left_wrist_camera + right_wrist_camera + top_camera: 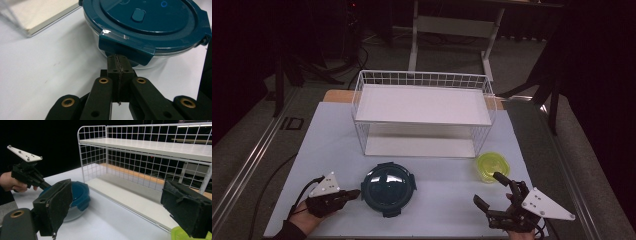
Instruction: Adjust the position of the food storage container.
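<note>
High view: left gripper (357,192), jaws pressed together empty, tips at side clip of blue-lidded container (389,187), likely to pry latch. Right gripper (490,190) spread wide near yellow tub (492,166), before white wire rack (422,113).

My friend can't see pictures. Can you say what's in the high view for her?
A white wire shelf rack stands on a table, with a round dark-blue lidded container and a small yellow-green container before it. The left tongs, closed, point at the blue container; the right tongs are open near the yellow-green one.
</note>
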Demonstrator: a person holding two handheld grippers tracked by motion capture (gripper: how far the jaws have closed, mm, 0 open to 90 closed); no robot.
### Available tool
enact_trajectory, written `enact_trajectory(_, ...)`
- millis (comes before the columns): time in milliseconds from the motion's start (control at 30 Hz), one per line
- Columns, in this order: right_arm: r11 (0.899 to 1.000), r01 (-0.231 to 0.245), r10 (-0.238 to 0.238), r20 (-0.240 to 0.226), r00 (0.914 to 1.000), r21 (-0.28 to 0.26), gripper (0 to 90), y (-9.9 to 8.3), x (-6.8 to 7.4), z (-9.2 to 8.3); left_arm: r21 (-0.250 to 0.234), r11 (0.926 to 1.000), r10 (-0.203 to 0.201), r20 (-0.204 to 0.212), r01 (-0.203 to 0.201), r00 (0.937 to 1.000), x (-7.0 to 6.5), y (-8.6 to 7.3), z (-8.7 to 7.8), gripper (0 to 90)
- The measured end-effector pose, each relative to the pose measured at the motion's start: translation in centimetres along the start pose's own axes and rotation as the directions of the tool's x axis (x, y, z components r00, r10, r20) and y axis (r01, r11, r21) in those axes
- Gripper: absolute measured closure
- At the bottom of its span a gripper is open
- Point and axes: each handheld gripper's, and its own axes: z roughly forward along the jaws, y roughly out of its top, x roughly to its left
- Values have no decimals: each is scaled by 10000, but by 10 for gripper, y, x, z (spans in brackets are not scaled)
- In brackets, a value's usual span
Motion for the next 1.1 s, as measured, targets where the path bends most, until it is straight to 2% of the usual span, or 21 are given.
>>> enact_trajectory(200, 10000, -57, 57, 9, 10000, -59, 101, 0, 0, -2, -50, 10000, 17, 215, -16, 9998, -2, 11, 16, 897)
enact_trajectory(467, 10000, -23, 23, -8, 10000, -45, 101, 0, -1, -3, -67, 9997, 259, 498, -256, 9984, -8, 29, 40, 897)
enact_trajectory(733, 10000, -51, 51, -43, 10000, 10, 101, 0, -1, -2, -151, 9997, 216, 696, -206, 9973, -13, 40, 56, 897)
enact_trajectory(867, 10000, -58, 58, -11, 10000, 4, 101, 0, -1, -3, -72, 9995, 323, 714, -318, 9969, -13, 43, 58, 897)
enact_trajectory(1100, 10000, -88, 88, -6, 10000, -7, 101, -1, -2, -4, -260, 9997, 63, 793, -42, 9968, -12, 45, 57, 897)
